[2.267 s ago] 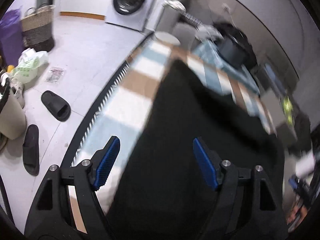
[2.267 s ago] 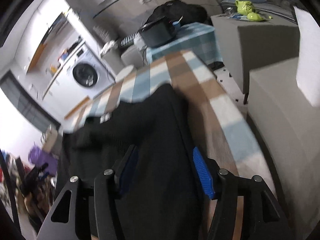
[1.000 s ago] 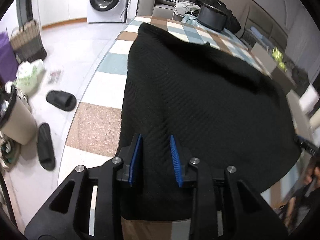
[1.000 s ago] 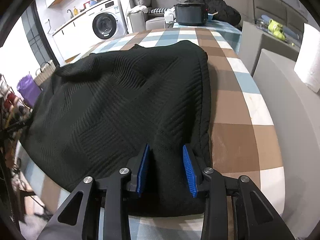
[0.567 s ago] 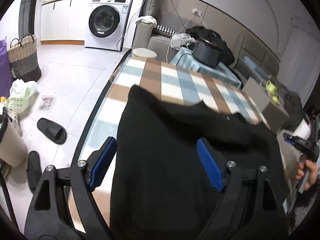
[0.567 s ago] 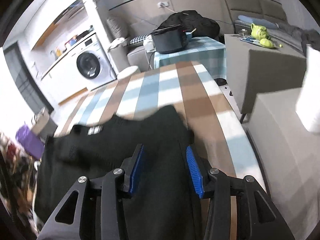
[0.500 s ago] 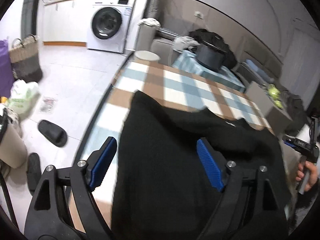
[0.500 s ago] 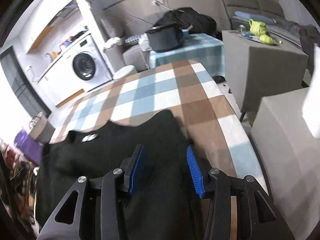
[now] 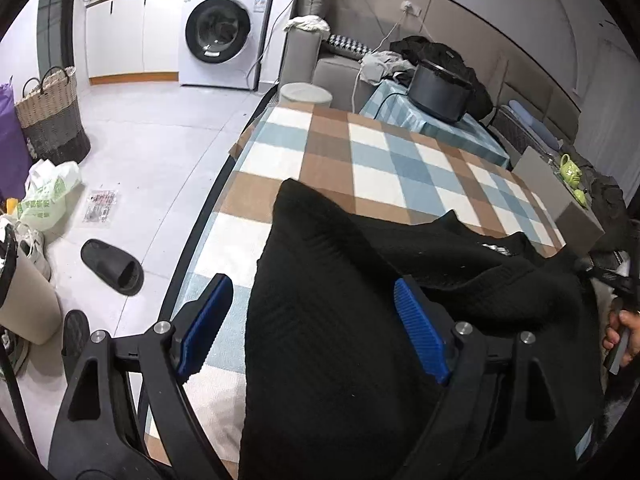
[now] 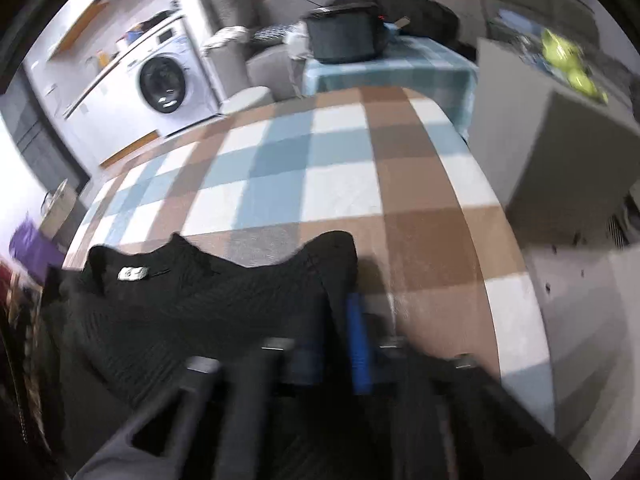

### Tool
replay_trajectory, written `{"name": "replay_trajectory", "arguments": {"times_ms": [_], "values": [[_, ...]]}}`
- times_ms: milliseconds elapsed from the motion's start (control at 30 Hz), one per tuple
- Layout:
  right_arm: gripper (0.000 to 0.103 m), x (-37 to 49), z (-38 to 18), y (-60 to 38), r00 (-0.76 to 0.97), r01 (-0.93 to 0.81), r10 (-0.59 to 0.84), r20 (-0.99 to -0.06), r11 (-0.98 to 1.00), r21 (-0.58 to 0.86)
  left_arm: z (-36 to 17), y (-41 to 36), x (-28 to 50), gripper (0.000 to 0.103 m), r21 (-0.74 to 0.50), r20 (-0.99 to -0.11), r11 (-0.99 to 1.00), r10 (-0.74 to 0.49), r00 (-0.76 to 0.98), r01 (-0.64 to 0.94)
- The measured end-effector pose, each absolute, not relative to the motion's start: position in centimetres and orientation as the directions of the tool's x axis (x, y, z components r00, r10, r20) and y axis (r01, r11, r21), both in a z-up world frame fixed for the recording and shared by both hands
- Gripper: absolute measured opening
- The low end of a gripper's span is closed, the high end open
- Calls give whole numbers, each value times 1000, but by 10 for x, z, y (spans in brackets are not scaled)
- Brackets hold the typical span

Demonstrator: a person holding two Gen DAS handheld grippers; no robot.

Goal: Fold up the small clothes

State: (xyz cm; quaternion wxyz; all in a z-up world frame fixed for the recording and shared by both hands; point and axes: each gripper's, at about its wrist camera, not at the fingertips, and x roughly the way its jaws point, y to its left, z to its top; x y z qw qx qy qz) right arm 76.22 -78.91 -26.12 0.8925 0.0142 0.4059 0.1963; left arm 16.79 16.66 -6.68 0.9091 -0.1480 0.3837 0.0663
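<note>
A black knit sweater [image 9: 344,320] lies on the checked tablecloth [image 9: 376,160], its near part draped toward me and the collar label [image 10: 134,273] showing. My left gripper [image 9: 314,320] is open wide; the sweater's left edge runs between its blue pads [image 9: 208,316] without being pinched. In the blurred right wrist view, my right gripper [image 10: 336,320] has its jaws shut on the sweater's right edge [image 10: 340,264]. A hand [image 9: 624,332] holding the right gripper shows at the far right of the left wrist view.
The table's left rim [image 9: 208,216] drops to a tiled floor with black slippers [image 9: 114,266], a plastic bag [image 9: 48,196] and a woven basket [image 9: 52,120]. Beyond the table stand a washing machine [image 9: 222,36], a dark pot [image 9: 440,88] and a grey box [image 10: 560,152].
The left jaws opened wide off the sweater and stayed so. The right jaws closed on its edge. The sweater went from spread flat to bunched, with more tablecloth bare beyond it.
</note>
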Motion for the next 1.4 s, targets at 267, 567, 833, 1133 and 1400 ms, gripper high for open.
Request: {"name": "replay_trajectory", "arguments": {"times_ms": [267,567,833,1133,1400], "values": [[4,752,-240,-823,738,-191,269,-619,963,190,-78,174,186,81,-200,-747,946,23,665,-257],[23,760,-263,-830,646,-138,285,-708,956,259,-94,177,193,81,-188,-781,941,30,623,-281],[51,719,-258,-820,627,-226,343,-700,939,258,-86,159,176,81,-196,-761,947,17,649,-254],[79,665,-244,-821,624,-308,388,-678,920,243,-56,117,125,82,-174,-730,966,3,684,-191],[102,597,-227,-824,647,-381,394,-653,908,171,-30,85,60,99,-119,-684,980,35,728,-159]]}}
